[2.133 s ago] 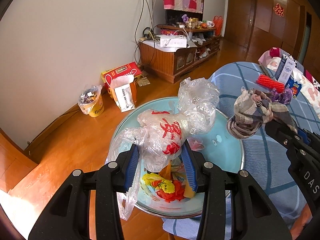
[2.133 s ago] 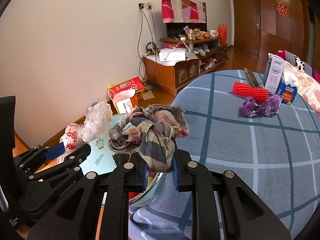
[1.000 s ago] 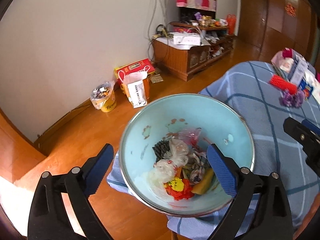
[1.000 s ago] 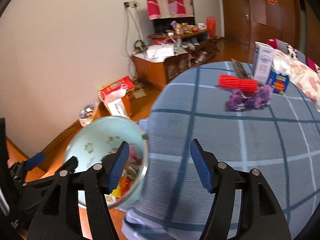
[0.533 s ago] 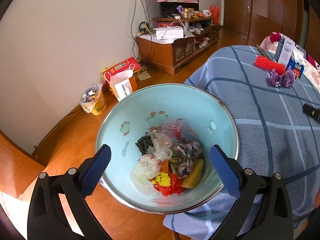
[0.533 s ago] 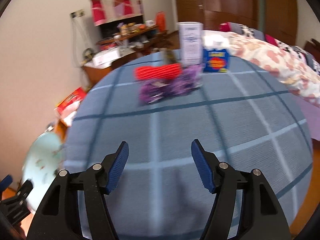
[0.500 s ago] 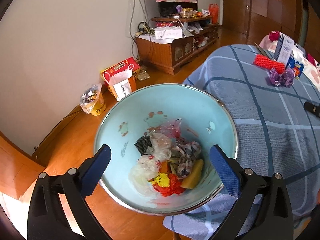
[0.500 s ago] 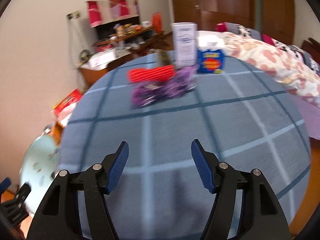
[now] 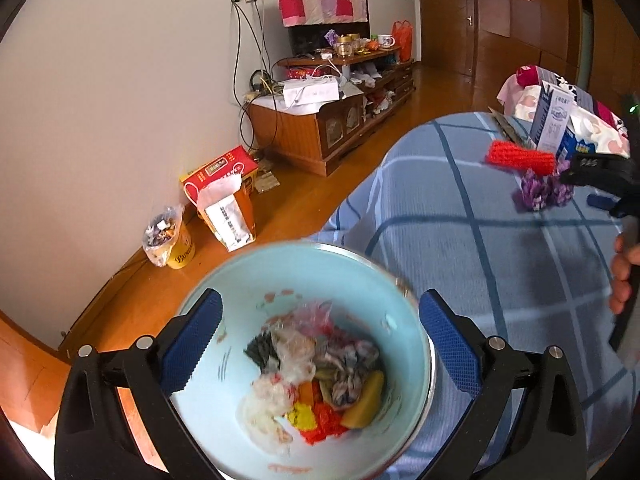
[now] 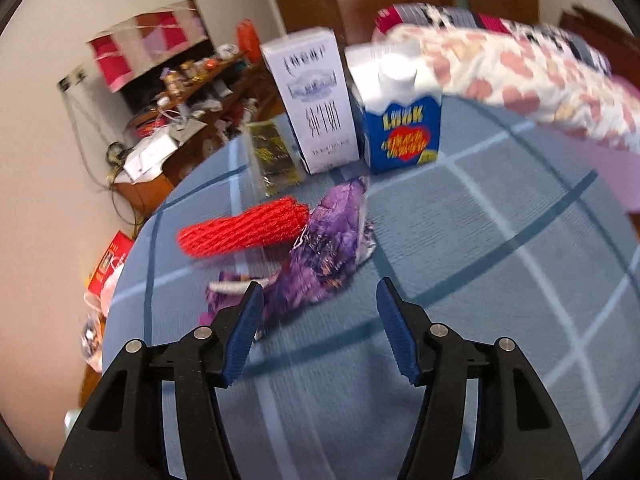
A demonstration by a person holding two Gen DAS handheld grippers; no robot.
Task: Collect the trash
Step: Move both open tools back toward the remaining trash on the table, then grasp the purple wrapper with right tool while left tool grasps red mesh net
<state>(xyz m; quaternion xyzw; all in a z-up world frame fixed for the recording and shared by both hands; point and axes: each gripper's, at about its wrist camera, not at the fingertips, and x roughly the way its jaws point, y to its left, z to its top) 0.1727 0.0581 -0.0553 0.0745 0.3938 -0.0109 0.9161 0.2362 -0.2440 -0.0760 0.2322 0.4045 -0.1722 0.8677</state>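
now the right tongs are over by the purple wrapper and red net, away from the bowl. a blue checked cloth covers the table, with two cartons behind. their jaws just closed a bit but hold nothing. left tongs are wide over the bowl of trash.

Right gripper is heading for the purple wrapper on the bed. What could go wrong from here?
1. The purple wrapper touches the red foam net; the open right gripper, whose fingers have just been closing, may catch both or push one away.
2. The white carton and blue carton stand upright just behind; overshooting could topple them.
3. The basin overhangs the bed edge; a bump might tip it.
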